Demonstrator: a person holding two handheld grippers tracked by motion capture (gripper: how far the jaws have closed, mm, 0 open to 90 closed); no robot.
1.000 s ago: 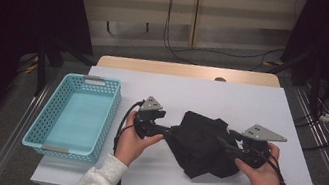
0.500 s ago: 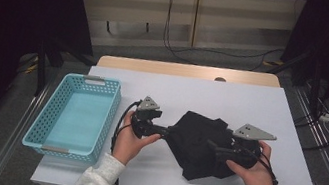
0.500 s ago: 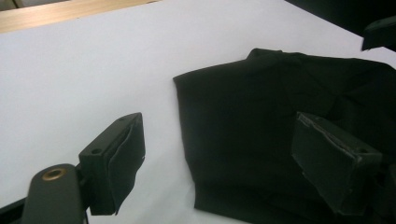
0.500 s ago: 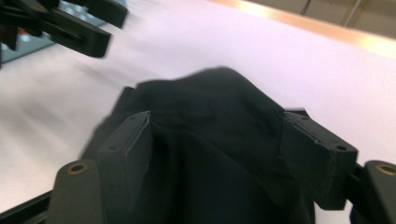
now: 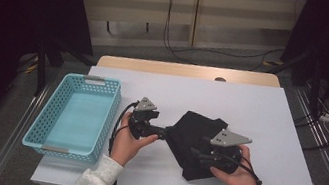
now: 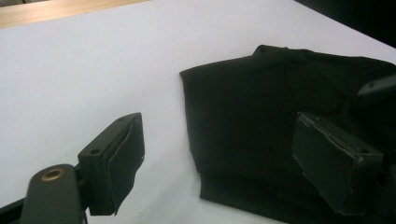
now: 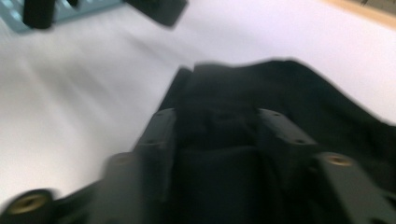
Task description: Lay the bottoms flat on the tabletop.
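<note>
Black folded cloth lying on the white table, right of the blue basket. Left gripper with jaws wide apart at the cloth's left edge, nothing pressed between them. Right gripper jaws just closing, with black cloth bunched between them; real clamping hard to tell, view blurred
</note>
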